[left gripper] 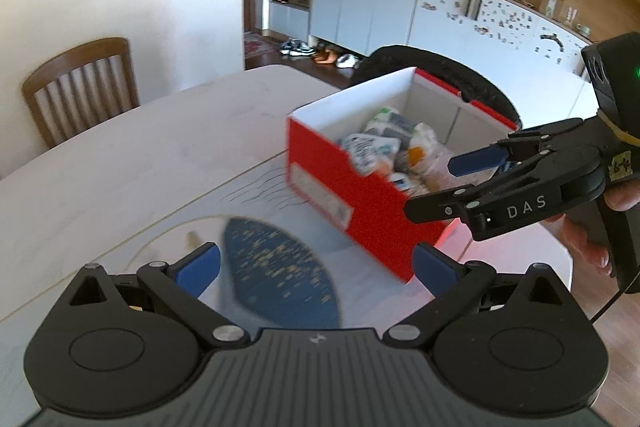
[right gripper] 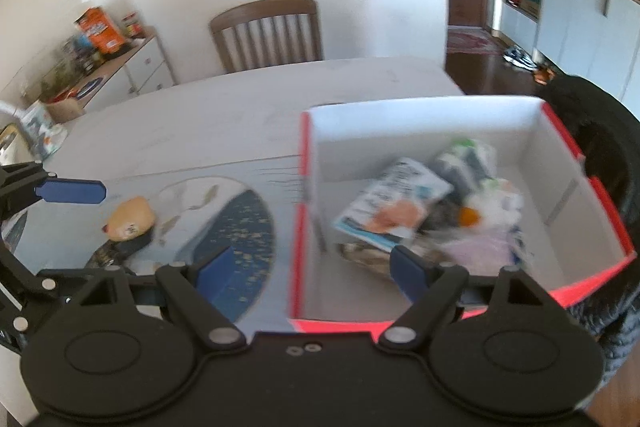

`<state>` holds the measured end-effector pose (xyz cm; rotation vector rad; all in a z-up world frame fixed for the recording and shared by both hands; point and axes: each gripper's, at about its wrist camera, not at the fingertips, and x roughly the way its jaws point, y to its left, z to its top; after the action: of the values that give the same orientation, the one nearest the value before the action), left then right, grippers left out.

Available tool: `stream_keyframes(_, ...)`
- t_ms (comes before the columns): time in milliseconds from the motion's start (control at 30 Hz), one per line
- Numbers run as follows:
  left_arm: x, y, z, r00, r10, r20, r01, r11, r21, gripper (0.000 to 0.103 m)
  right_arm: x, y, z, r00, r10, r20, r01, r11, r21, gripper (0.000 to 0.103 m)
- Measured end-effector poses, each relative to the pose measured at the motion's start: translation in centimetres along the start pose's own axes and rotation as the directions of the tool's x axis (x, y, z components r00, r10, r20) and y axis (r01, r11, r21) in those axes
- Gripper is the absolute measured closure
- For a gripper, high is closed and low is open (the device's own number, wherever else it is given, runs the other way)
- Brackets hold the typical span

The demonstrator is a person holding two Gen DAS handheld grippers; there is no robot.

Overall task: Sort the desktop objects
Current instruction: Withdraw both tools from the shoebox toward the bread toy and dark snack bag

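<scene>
Packets and pouches [right gripper: 420,211] lay heaped in the red-and-white shoebox [right gripper: 304,227] on the table [left gripper: 120,155], while one tan bun-shaped toy [right gripper: 130,219] sat outside it on the printed mat [right gripper: 240,227], well left of the box wall. Both grippers were empty with fingers spread wide: the right gripper [right gripper: 308,267] straddled the box's near-left corner, and the left gripper [left gripper: 316,267] hung over the mat. By my judgement the left was nearer the toy, beside a dark item I could not identify.
</scene>
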<state>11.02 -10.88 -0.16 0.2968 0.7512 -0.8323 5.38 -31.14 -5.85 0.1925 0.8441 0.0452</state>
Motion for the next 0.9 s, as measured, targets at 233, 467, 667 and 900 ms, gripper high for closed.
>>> stream_keyframes(233,-2.6,4.0,-3.5,0.998,0.062,0.003,-0.062,0.996,-0.057,0.000,2.2,4.9,0.7,0.998,0.057,-0.019,-0.058,0.997,-0.053,0.018)
stream_keyframes(467,-4.2,7.4,-7.0,0.994,0.107,-0.028,-0.109,0.989,-0.101,0.000,4.5,9.5,1.3,0.993,0.106,-0.045,-0.111,0.987,-0.119,0.018)
stream_keyframes(667,-4.1,9.5,-9.1,0.990,0.130,-0.050,-0.135,0.982,-0.133,0.000,6.2,13.1,1.9,0.989,0.136,-0.063,-0.145,0.972,-0.186,0.018)
stream_keyframes(900,-3.0,11.2,-10.6,0.989,0.134,-0.069,-0.144,0.975,-0.168,0.000,8.7,16.0,2.1,0.982,0.175,-0.077,-0.189,0.951,-0.244,0.017)
